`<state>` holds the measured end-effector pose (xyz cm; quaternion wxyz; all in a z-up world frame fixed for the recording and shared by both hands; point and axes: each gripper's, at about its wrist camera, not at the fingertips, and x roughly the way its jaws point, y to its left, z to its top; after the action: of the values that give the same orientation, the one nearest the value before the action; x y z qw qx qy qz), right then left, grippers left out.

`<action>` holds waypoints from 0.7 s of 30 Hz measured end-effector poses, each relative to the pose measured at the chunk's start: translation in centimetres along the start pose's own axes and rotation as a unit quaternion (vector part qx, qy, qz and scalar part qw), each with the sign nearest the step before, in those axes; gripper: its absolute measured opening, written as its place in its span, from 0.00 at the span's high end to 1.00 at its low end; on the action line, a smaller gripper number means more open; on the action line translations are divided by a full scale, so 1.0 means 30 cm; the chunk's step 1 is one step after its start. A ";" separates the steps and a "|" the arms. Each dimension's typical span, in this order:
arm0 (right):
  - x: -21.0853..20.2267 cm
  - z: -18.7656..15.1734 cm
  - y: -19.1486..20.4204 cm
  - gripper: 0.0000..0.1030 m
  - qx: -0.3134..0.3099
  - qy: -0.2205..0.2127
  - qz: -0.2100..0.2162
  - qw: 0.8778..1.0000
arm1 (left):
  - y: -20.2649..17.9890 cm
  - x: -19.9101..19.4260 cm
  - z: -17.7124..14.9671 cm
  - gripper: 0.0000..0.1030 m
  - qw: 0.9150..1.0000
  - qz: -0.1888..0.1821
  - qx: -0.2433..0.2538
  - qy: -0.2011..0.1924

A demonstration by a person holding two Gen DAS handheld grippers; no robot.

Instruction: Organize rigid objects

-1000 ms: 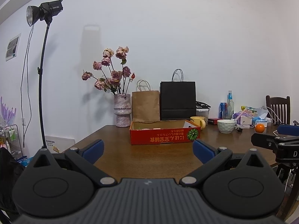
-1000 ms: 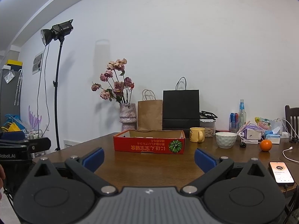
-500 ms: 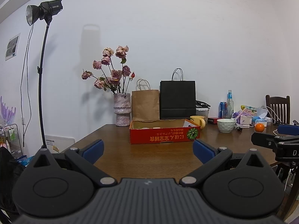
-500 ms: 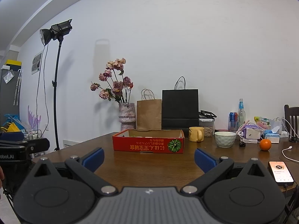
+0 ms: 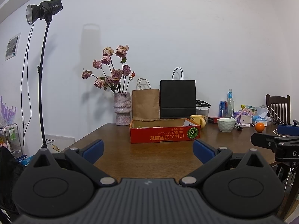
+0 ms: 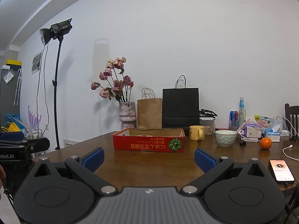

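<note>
A low red cardboard box sits on the brown table, with a few pale items inside, mostly hidden by its wall. A yellow mug, a white bowl and an orange stand to its right. My left gripper is open and empty, held near the table's front edge. My right gripper is open and empty too, to the left gripper's right.
A vase of dried roses, a brown paper bag and a black paper bag line the wall. Bottles, cans and boxes crowd the right. A phone lies at the front right edge. A light stand stands left.
Both grippers have drifted slightly; the view barely shifts. Both stay open and empty.
</note>
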<state>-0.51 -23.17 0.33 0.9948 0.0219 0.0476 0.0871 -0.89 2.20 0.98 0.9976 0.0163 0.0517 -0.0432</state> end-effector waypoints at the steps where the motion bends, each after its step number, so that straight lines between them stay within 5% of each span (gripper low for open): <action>1: 0.001 0.002 0.000 0.00 0.000 0.000 0.000 1.000 | -0.001 0.000 0.000 0.00 1.000 0.000 0.000 0.000; 21: 0.018 -0.016 -0.006 0.00 0.004 0.009 -0.001 1.000 | 0.007 0.015 -0.015 0.00 1.000 -0.021 -0.008 0.015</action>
<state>0.01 -23.24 -0.20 0.9943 0.0247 0.0574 0.0864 -0.47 2.39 0.48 0.9957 0.0082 0.0675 -0.0634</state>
